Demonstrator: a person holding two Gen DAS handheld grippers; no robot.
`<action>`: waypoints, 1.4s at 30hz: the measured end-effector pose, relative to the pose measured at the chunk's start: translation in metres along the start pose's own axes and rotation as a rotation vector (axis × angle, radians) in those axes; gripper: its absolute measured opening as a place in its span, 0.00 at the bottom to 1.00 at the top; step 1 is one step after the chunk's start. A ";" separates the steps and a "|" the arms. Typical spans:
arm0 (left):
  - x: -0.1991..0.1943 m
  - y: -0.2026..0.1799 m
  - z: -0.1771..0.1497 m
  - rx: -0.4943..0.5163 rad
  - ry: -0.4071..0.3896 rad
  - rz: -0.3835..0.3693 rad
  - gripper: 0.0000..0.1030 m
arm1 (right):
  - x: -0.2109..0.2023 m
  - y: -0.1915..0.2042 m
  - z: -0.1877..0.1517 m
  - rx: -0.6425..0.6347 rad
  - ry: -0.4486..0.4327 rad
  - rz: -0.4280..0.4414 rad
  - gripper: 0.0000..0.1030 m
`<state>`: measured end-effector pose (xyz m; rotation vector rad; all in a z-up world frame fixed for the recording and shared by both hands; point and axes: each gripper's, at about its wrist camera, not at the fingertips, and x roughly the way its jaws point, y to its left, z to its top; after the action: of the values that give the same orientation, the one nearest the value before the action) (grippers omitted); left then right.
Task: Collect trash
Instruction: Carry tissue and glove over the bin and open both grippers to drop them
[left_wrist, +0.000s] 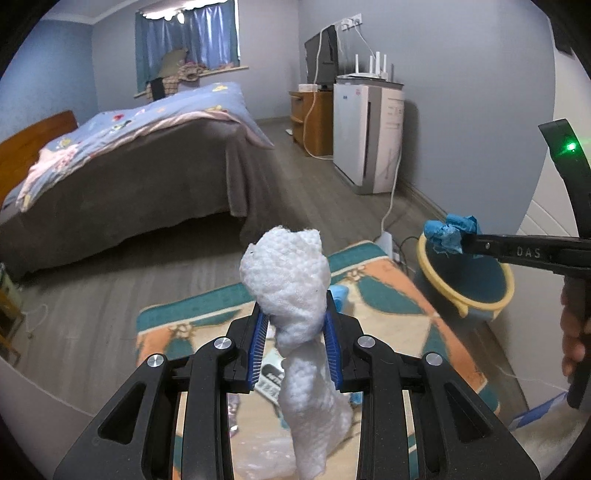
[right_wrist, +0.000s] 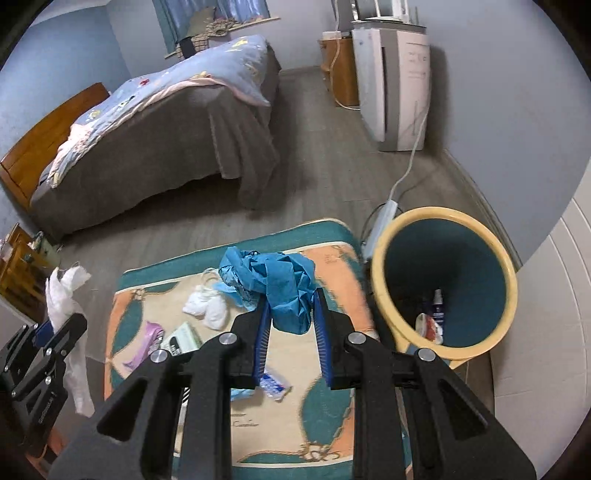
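Observation:
My left gripper (left_wrist: 295, 314) is shut on a crumpled white paper towel (left_wrist: 291, 277) and holds it above the patterned mat (left_wrist: 399, 295); it also shows at the left of the right wrist view (right_wrist: 62, 291). My right gripper (right_wrist: 290, 299) is shut on a crumpled blue tissue (right_wrist: 273, 280), held above the mat (right_wrist: 332, 266) just left of the yellow-rimmed teal trash bin (right_wrist: 384, 236). In the left wrist view the blue tissue (left_wrist: 448, 232) hangs over the bin's rim (left_wrist: 424, 258). The bin holds a small spray bottle (right_wrist: 437, 306) and scraps.
On the mat lie white wads (right_wrist: 207, 306), a purple wrapper (right_wrist: 146, 343), a printed packet (right_wrist: 181, 338) and a clear wrapper (right_wrist: 273, 384). A bed (right_wrist: 166, 122) stands behind, an air purifier (right_wrist: 391, 81) by the right wall, a power strip (right_wrist: 380, 218) near the bin.

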<state>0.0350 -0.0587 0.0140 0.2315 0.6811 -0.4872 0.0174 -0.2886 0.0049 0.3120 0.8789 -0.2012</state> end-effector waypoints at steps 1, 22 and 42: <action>0.001 -0.001 0.000 0.000 0.003 -0.002 0.29 | 0.001 -0.003 0.001 0.009 0.001 0.000 0.21; 0.054 -0.023 -0.006 0.017 0.069 -0.026 0.29 | 0.027 -0.031 0.016 -0.086 0.017 -0.062 0.21; 0.087 -0.106 -0.008 0.094 0.091 -0.111 0.29 | 0.033 -0.131 0.031 0.052 0.012 -0.151 0.21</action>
<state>0.0358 -0.1785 -0.0542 0.3073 0.7636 -0.6184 0.0216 -0.4237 -0.0266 0.2958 0.9103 -0.3628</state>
